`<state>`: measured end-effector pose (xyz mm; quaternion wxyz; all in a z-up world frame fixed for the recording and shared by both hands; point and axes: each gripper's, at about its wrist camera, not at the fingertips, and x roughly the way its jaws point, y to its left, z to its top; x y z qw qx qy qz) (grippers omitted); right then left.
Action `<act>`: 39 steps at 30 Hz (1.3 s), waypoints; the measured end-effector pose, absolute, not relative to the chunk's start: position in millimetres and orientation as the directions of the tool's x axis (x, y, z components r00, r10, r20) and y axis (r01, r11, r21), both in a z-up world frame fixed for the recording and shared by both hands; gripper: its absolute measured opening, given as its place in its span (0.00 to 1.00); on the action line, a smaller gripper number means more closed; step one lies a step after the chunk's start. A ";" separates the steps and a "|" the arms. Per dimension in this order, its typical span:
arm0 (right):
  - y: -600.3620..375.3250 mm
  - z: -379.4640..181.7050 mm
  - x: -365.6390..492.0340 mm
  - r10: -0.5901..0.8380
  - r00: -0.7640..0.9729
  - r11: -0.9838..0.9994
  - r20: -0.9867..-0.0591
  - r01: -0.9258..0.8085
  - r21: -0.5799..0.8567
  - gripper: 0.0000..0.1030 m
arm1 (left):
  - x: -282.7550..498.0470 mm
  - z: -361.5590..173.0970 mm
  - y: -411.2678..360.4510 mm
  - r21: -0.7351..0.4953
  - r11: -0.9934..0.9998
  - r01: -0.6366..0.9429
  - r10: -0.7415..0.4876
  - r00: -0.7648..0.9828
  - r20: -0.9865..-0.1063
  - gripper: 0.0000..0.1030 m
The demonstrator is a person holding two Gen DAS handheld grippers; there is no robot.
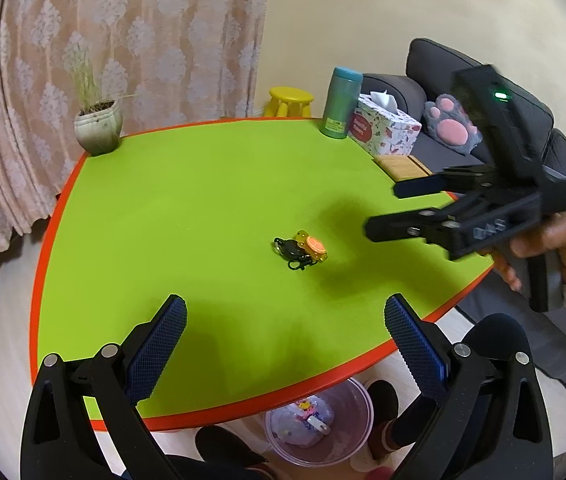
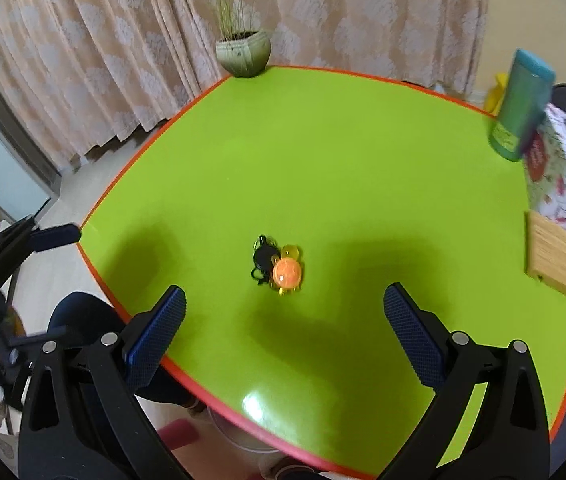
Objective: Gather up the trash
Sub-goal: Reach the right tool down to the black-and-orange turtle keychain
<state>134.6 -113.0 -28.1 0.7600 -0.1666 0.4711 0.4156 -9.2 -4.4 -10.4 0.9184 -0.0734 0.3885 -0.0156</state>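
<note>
Left gripper (image 1: 285, 320) hangs over the near table edge, jaws spread wide, nothing between them. Right gripper (image 2: 284, 312) likewise released and empty; in the left wrist view it reaches in from the right above the table, blurred, held by a hand (image 1: 555, 240) in a pale sleeve.

Turtle toy (image 2: 286, 273), orange shell and yellow body, lies mid-table touching a black clip keychain (image 2: 263, 262) on its left, apart from both grippers.

Green table (image 1: 203, 200) has an orange rim. Far left corner: potted grass (image 1: 97, 126). Far right: teal tumbler (image 1: 341, 102) just beside a floral tissue box (image 1: 389, 126), then a wooden board (image 1: 401, 166). Under the near edge, a clear bin (image 1: 319, 424) with scraps inside. Beyond: patterned curtain (image 1: 103, 40), yellow stool (image 1: 290, 101), grey sofa (image 1: 443, 64) with a paw cushion (image 1: 453, 124).
</note>
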 end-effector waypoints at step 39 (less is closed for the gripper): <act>-61.8 -96.2 167.6 0.352 0.020 0.558 -0.936 -0.808 0.192 0.28 | -12.1 -19.9 2.5 -0.186 0.981 -0.050 -0.101 0.686 -0.721 0.93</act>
